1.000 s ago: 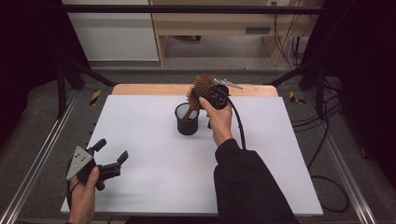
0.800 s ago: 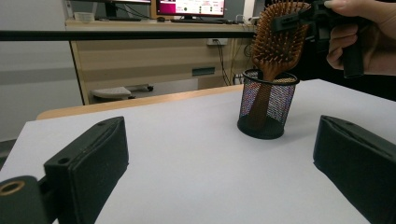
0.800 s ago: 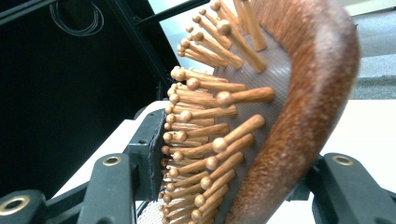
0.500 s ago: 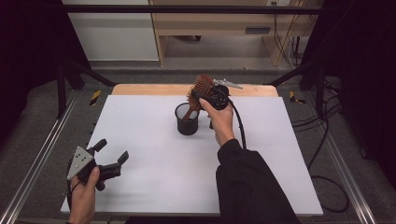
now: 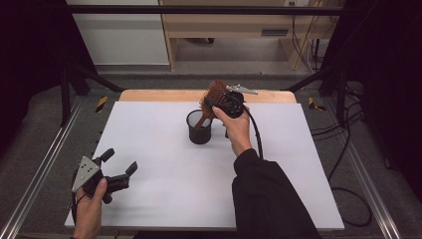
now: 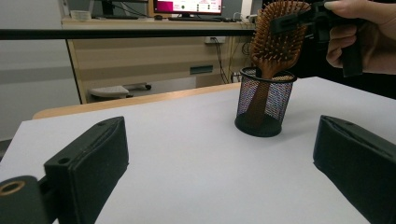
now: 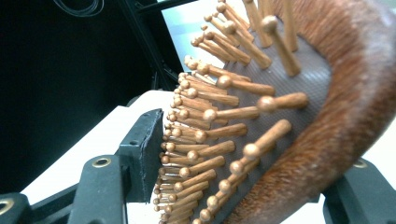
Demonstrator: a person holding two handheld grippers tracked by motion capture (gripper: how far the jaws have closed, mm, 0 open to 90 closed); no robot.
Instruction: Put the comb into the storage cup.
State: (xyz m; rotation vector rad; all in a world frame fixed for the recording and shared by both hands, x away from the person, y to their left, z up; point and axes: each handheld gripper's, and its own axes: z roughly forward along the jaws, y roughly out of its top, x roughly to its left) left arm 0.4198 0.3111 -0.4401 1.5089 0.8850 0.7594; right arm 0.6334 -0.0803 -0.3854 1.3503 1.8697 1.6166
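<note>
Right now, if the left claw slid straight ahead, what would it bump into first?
Probably the black mesh cup holding the hairbrush; it sits ahead between the open left claw's jaws, slightly right of centre, so it might just pass.

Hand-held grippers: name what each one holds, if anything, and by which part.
The right hand-held gripper clamps the wooden hairbrush by its bristled head, handle down in the mesh cup. The left hand-held gripper holds nothing.

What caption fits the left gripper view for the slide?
Open left gripper faces a black mesh cup holding a wooden hairbrush, gripped at the head by the right gripper.
</note>
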